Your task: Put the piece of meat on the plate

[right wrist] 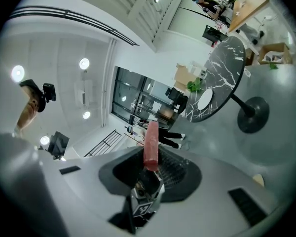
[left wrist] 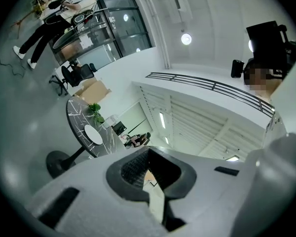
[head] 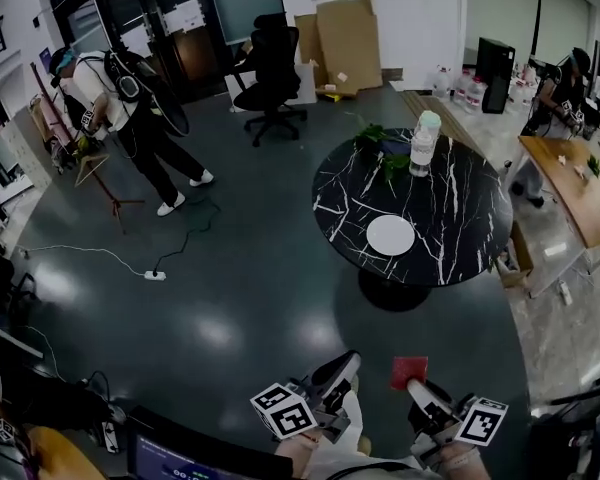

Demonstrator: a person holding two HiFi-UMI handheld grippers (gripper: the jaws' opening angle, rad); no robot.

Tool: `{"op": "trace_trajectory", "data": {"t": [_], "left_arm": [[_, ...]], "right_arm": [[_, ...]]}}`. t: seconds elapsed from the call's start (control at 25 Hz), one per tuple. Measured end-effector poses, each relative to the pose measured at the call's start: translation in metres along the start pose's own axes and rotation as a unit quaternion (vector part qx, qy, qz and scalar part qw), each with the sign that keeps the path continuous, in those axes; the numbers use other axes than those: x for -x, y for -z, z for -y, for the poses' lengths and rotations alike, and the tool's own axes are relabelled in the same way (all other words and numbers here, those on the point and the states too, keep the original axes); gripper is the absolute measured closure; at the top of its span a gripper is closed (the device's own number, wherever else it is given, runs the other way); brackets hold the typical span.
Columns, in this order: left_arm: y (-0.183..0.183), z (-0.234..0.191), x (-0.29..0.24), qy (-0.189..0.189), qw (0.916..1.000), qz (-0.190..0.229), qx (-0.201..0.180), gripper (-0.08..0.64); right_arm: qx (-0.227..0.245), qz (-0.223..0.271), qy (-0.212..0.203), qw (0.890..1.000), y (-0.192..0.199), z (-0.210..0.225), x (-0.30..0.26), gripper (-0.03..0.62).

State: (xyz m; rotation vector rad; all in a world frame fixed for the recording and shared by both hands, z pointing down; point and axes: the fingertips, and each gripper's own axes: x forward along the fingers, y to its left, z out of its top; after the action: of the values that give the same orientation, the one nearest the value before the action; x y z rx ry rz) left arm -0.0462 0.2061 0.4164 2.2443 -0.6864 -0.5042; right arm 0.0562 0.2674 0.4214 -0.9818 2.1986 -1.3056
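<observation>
A white plate [head: 391, 235] lies near the front edge of a round black marble table [head: 460, 208], some way ahead of me across the floor. My right gripper [head: 415, 386] is shut on a flat red piece of meat [head: 409, 370], held low at the bottom of the head view. In the right gripper view the meat [right wrist: 151, 142] stands up between the jaws of the right gripper [right wrist: 150, 163], with the plate [right wrist: 205, 98] far off. My left gripper [head: 342, 366] hangs beside it, jaws together and nothing in them. The left gripper view shows the plate [left wrist: 93, 134] on the distant table [left wrist: 79, 113].
A clear bottle [head: 424, 143] and a green plant [head: 378, 146] stand on the table's far side. A person [head: 130, 108] bends over at the back left. There is an office chair [head: 270, 68], cardboard boxes [head: 345, 38], a power strip [head: 155, 275] with cable, and a wooden desk [head: 580, 188] at right.
</observation>
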Motion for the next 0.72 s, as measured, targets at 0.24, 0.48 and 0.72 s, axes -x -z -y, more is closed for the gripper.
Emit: {"op": "trace_trajectory", "data": {"t": [0.24, 0.48, 0.72], "left_arm": [[-0.035, -0.031, -0.063, 0.033, 0.9992, -0.014, -0.016, 0.552], [-0.068, -0.064, -0.114, 0.036, 0.999, -0.023, -0.011, 0.552], [-0.088, -0.097, -0.153, 0.043, 0.9984, -0.036, -0.002, 0.552]], "right_arm": [[0.003, 0.008, 0.002, 1.0, -0.052, 0.019, -0.05, 0.508], [0.007, 0.011, 0.004, 1.0, -0.098, 0.035, -0.097, 0.508], [-0.001, 0.017, 0.023, 1.0, -0.13, 0.06, -0.127, 0.508]]}}
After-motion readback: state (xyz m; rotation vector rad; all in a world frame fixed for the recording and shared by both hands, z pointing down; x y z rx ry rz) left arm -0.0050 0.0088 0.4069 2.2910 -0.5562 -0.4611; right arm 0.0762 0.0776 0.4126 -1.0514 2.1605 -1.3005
